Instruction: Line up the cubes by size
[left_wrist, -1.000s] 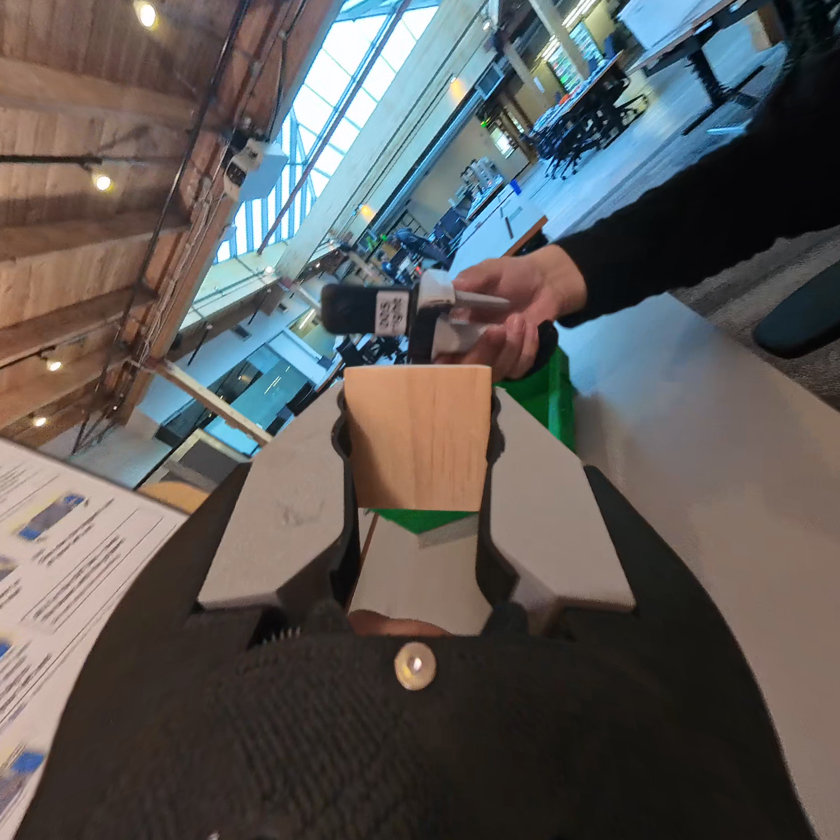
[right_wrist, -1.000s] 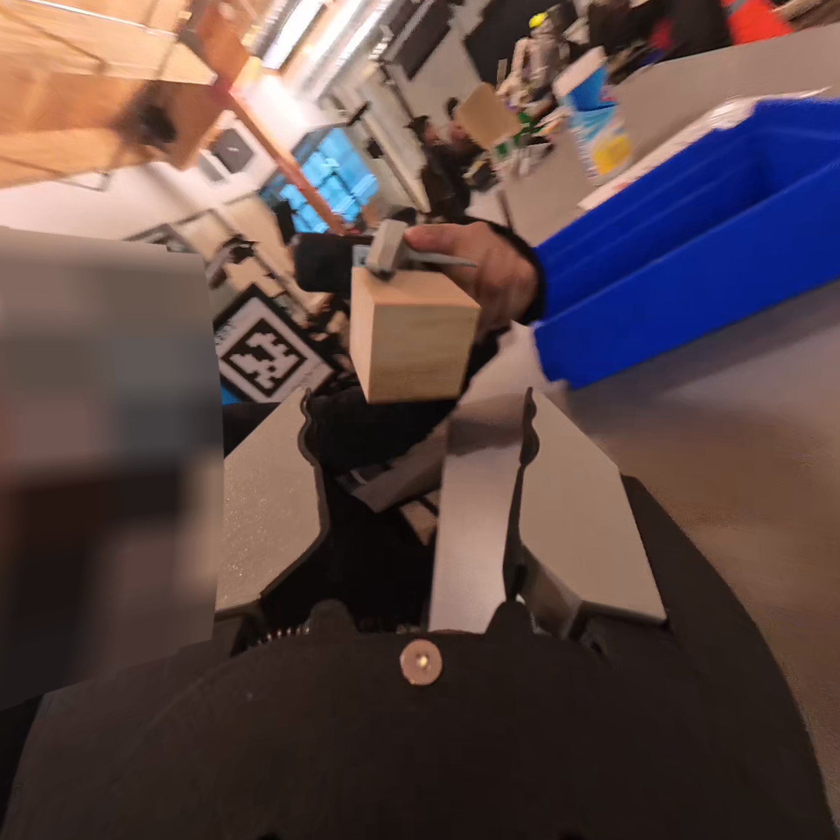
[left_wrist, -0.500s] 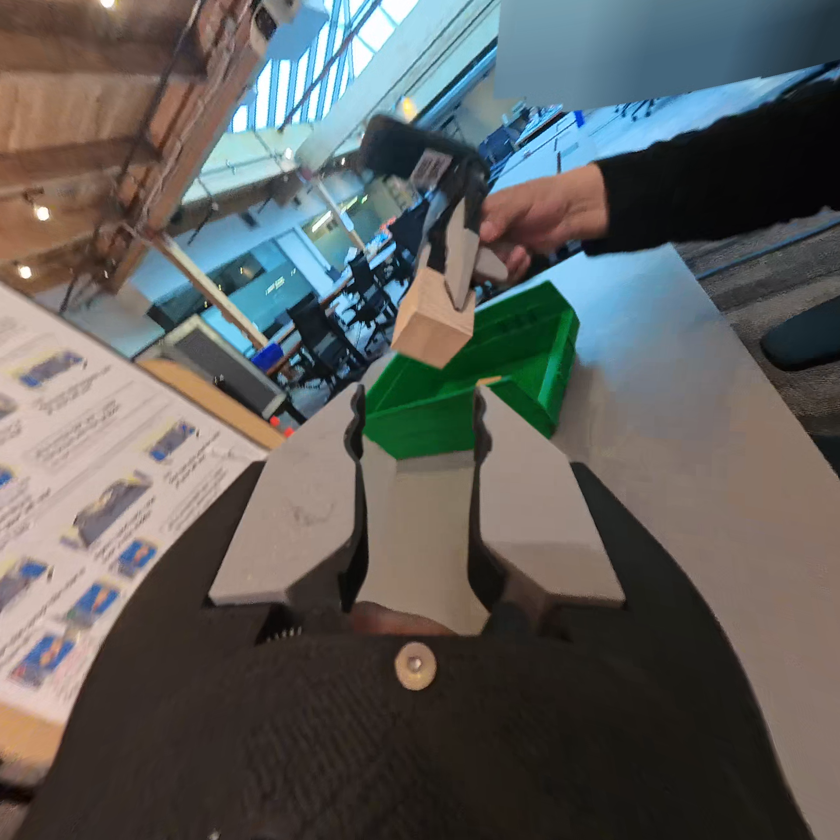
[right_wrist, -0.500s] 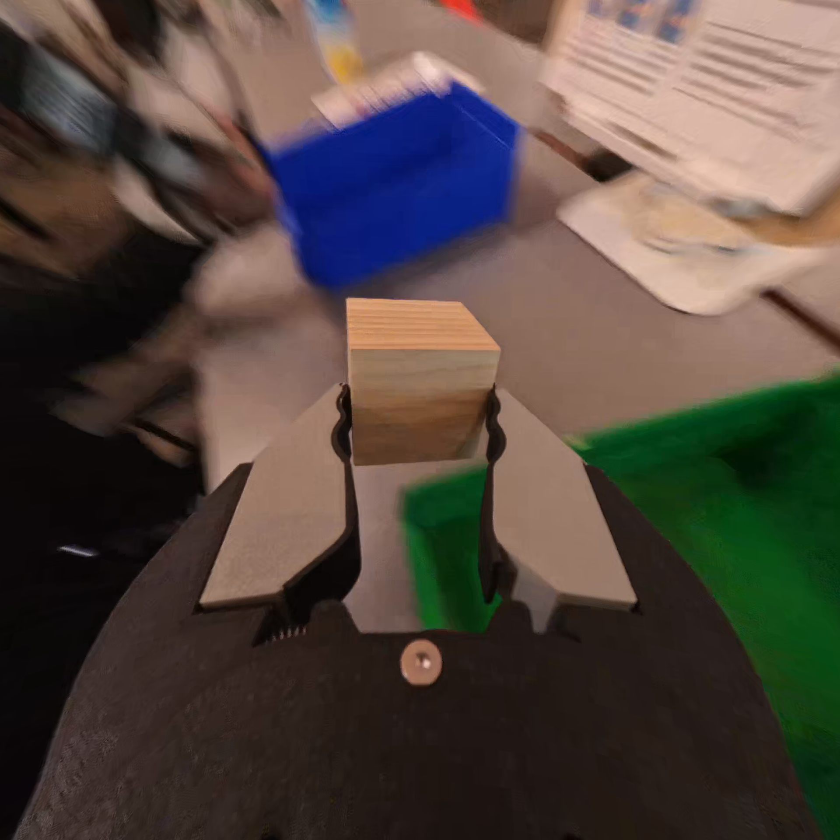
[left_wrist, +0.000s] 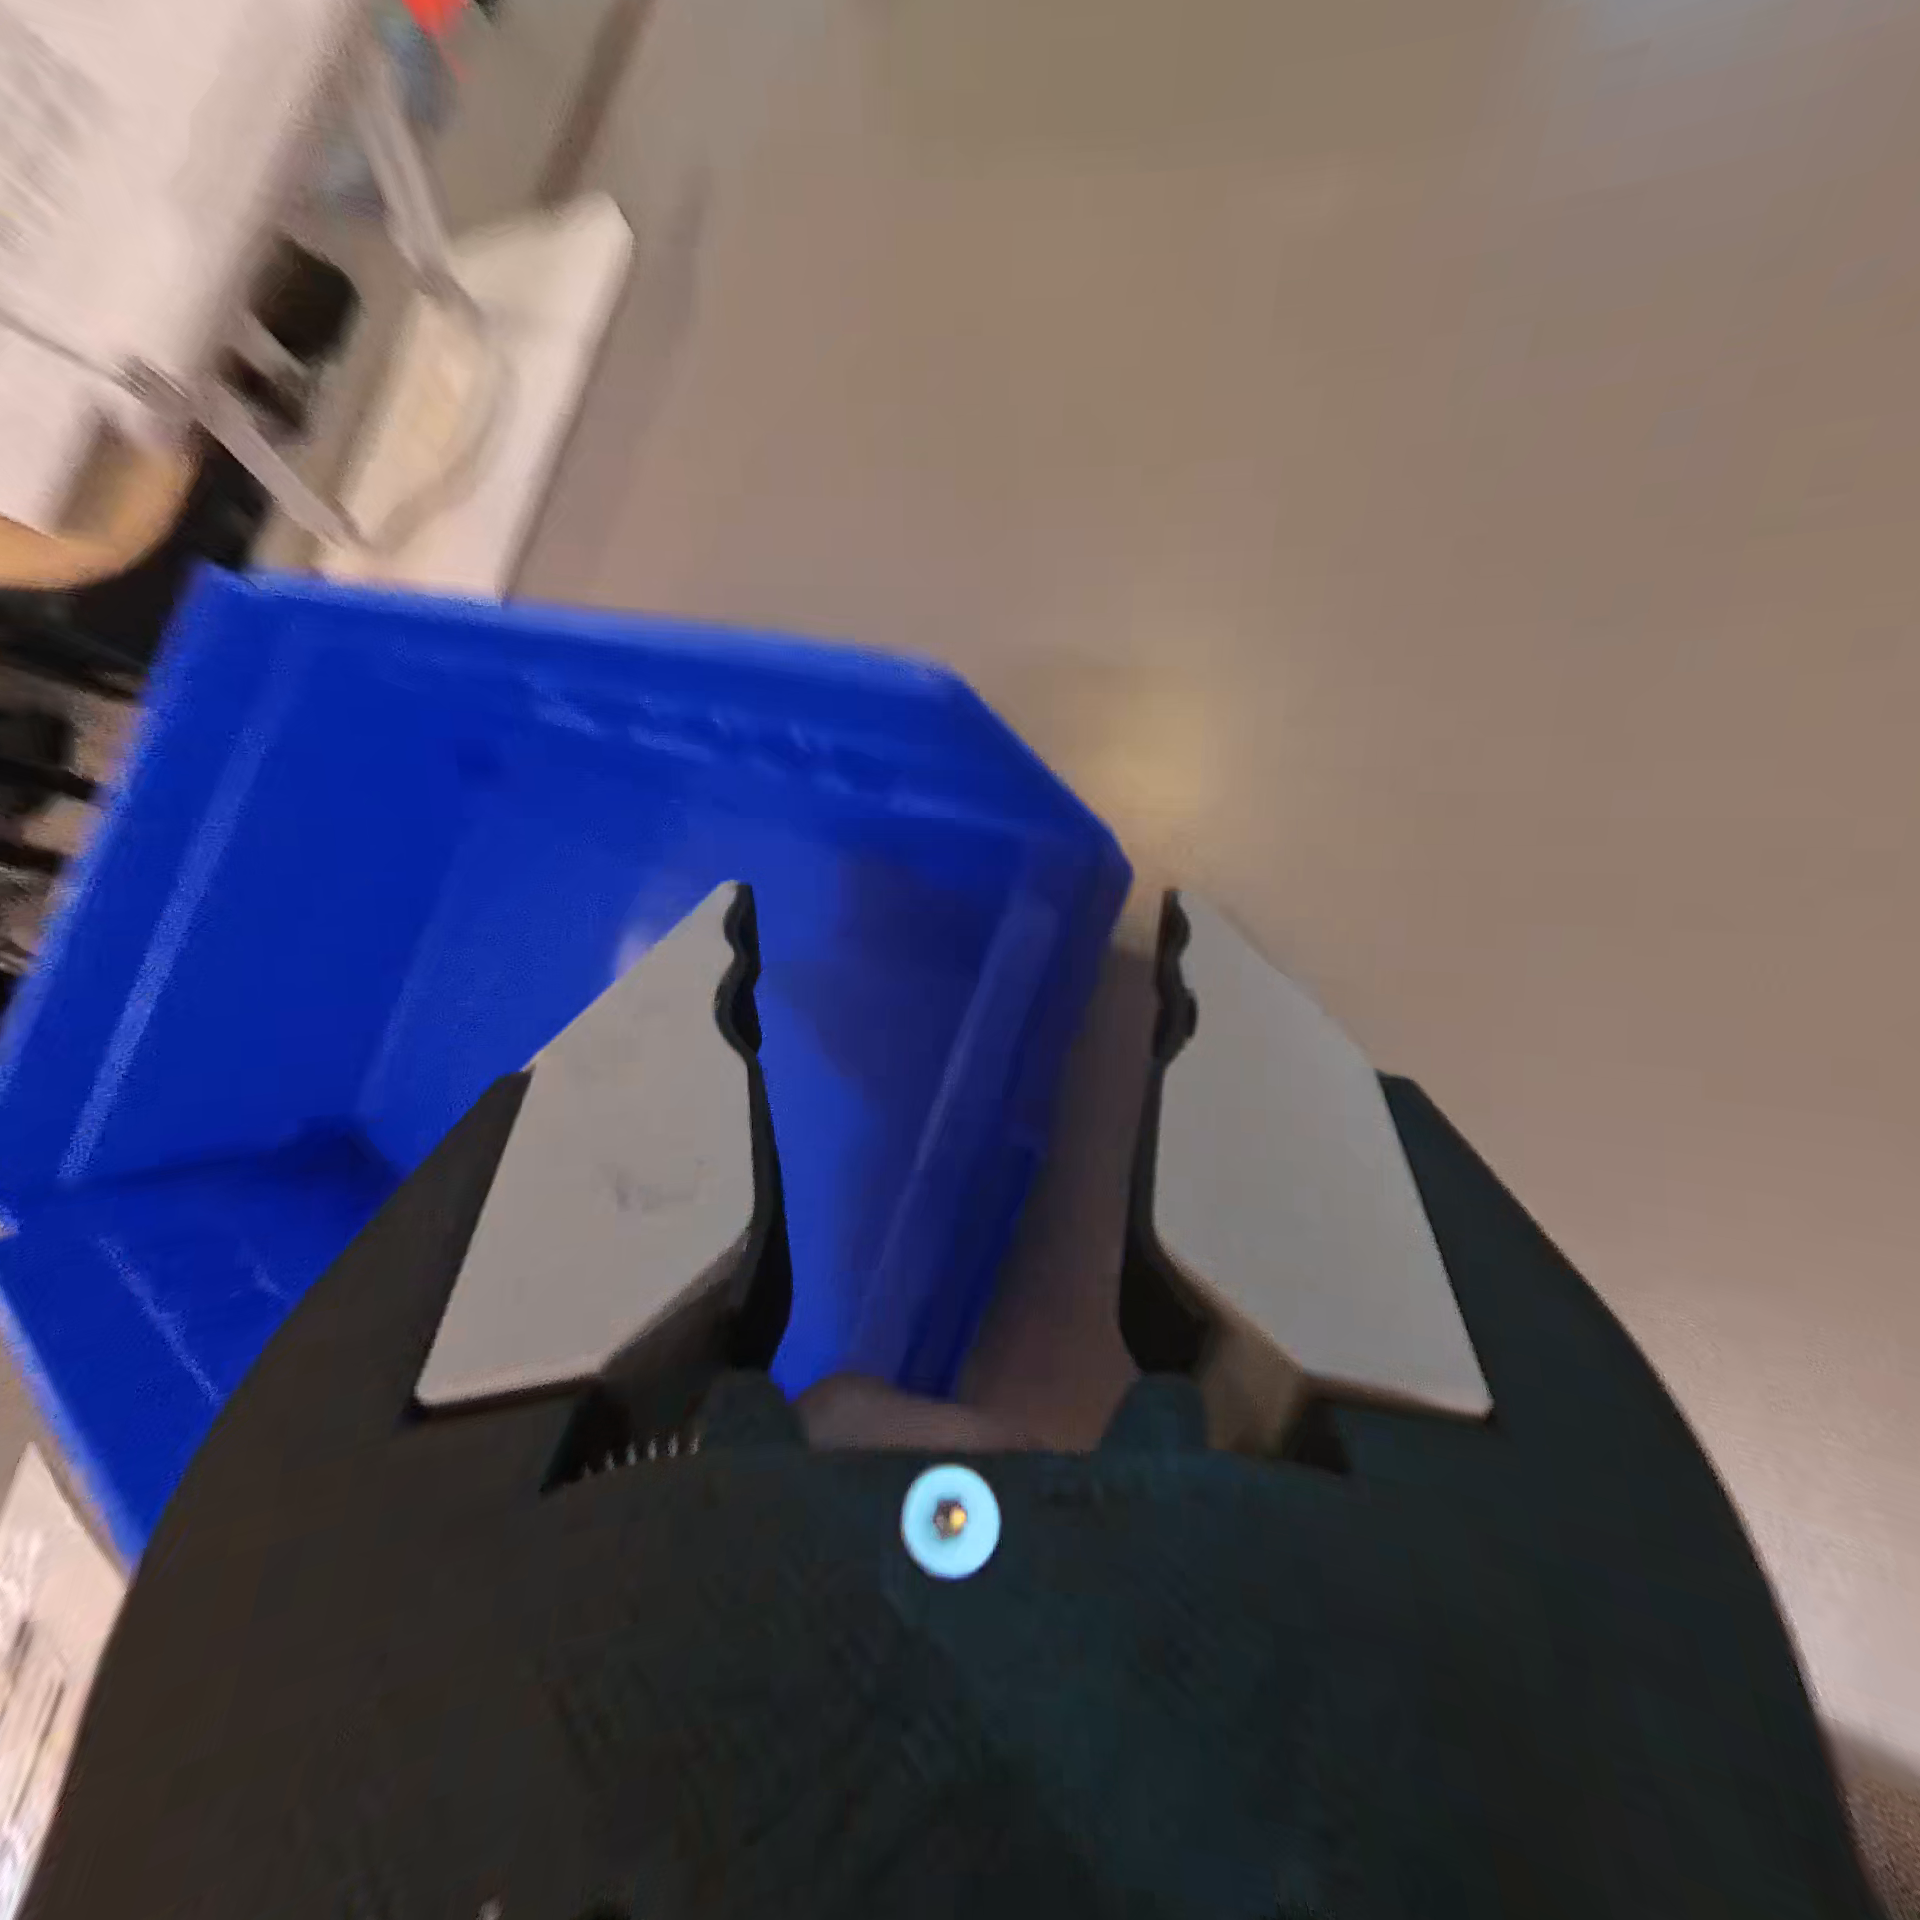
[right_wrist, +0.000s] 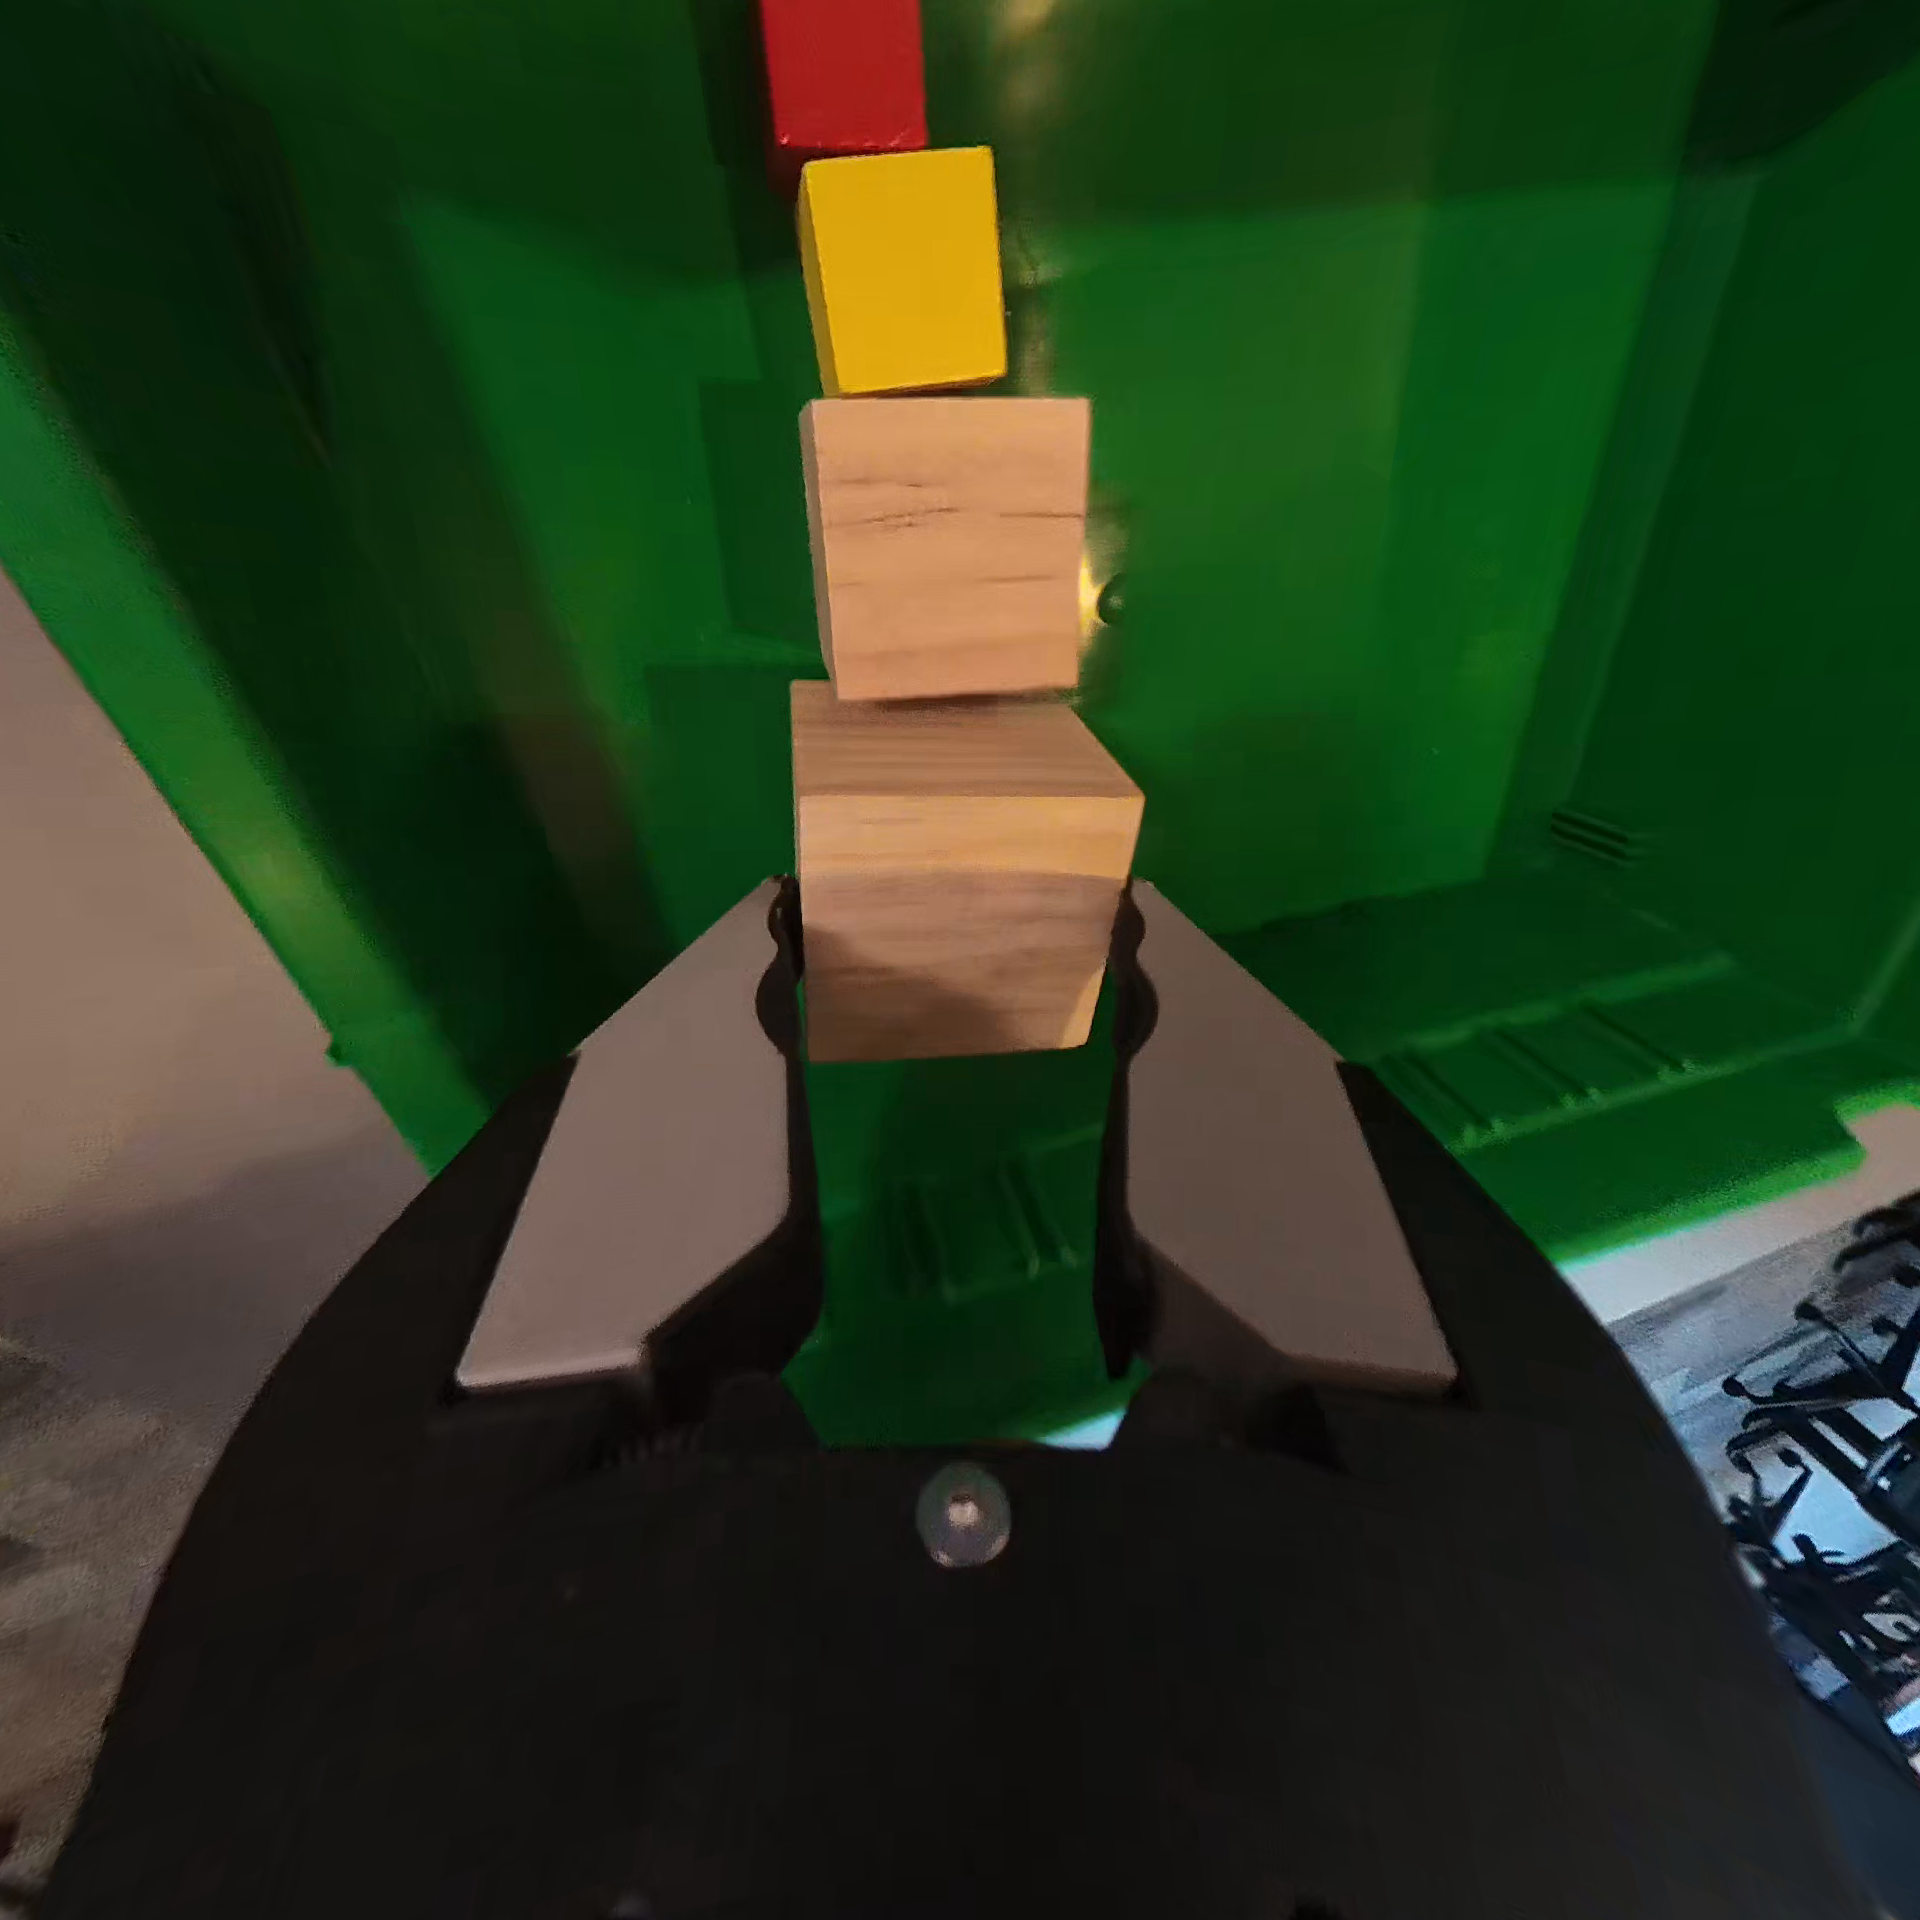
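In the right wrist view my right gripper (right_wrist: 951, 914) is shut on a plain wooden cube (right_wrist: 951, 883) and holds it over the green bin (right_wrist: 1455, 623). Beyond it in a line lie a smaller plain wooden cube (right_wrist: 945, 545), a yellow cube (right_wrist: 904, 270) and a red cube (right_wrist: 844, 73) at the top edge. The held cube sits at the near end of that line; I cannot tell whether it touches the bin floor. In the left wrist view my left gripper (left_wrist: 956, 914) is open and empty above the corner of a blue bin (left_wrist: 468, 883).
The blue bin looks empty where it shows. Grey tabletop (left_wrist: 1351, 416) stretches right of it, with blurred white papers (left_wrist: 488, 343) behind. Grey tabletop (right_wrist: 135, 987) lies left of the green bin; dark chair bases (right_wrist: 1829, 1507) show at lower right.
The cube passed from my left gripper to my right one. The right gripper carried it down into the green bin behind the row. The left gripper swung over the blue bin, empty and wider open.
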